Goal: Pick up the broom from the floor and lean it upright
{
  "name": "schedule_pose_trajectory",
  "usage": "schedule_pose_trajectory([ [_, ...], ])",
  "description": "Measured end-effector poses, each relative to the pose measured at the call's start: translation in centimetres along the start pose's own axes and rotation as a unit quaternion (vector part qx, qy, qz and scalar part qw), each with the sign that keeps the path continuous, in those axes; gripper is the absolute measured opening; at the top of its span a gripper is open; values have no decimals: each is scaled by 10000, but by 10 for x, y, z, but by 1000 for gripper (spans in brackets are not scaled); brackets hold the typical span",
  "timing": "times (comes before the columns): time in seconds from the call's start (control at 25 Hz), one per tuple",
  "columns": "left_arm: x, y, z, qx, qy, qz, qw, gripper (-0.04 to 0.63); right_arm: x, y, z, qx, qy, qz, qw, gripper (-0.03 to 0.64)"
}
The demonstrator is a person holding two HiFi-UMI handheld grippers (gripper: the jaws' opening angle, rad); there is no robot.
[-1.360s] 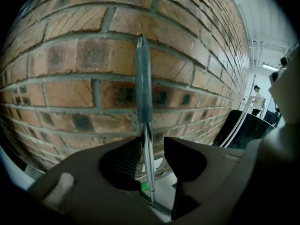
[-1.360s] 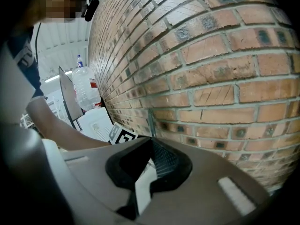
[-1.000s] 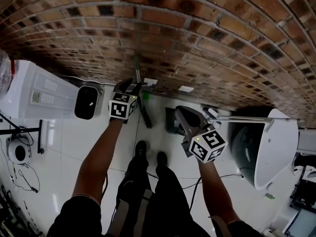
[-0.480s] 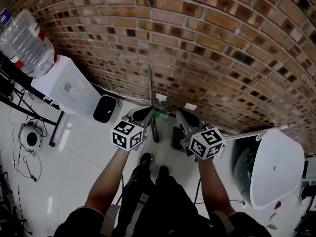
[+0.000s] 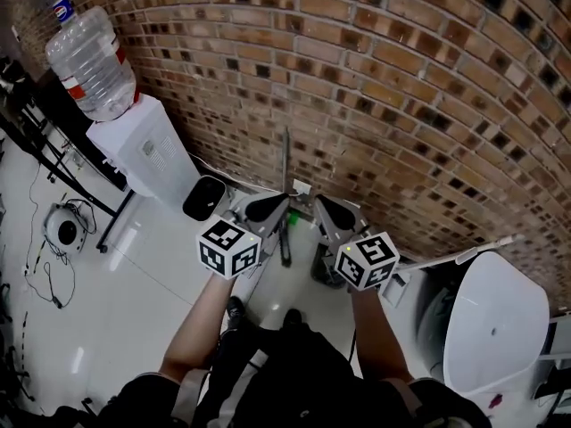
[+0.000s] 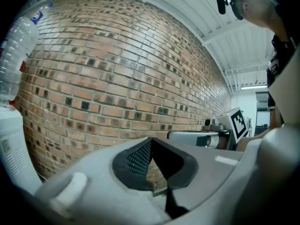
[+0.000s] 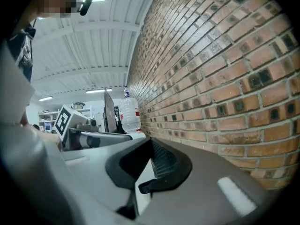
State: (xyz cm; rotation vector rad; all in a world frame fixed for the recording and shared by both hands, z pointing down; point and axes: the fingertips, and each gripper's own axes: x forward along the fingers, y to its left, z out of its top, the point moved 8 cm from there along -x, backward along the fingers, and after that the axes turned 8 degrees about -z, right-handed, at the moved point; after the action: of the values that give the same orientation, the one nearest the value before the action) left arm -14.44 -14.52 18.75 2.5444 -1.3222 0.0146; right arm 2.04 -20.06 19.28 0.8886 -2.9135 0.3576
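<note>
Left gripper (image 5: 278, 203): jaws pressed together, nothing between. Right gripper (image 5: 318, 203) just beside it: jaws closed too, empty. Both aim at wall (image 5: 401, 87). Broom (image 5: 285, 163) beyond, between the two, free of both: upright, handle against wall, foot on floor (image 5: 134, 292). Dispenser (image 5: 147, 150) far left.

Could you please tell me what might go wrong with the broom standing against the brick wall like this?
1. The broom stands almost vertical against the brick wall on glossy floor tiles. Neither gripper holds it, so its foot could slide out and it could topple.
2. The left gripper and right gripper, both shut and empty, hover close beside the handle; a careless move might knock it.
3. Falling leftward, it might strike the water dispenser.
</note>
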Motion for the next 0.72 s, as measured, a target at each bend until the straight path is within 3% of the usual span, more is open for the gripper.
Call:
schedule_pose_trajectory([
  [0.32, -28, -13, 9, 47, 26, 100, 9999, 2, -2, 28, 19, -227, -142, 73, 9996, 5],
  [0.72, -34, -29, 4, -15, -4, 83, 10000, 2, -13, 40, 14, -331, -24, 209, 9992, 5],
])
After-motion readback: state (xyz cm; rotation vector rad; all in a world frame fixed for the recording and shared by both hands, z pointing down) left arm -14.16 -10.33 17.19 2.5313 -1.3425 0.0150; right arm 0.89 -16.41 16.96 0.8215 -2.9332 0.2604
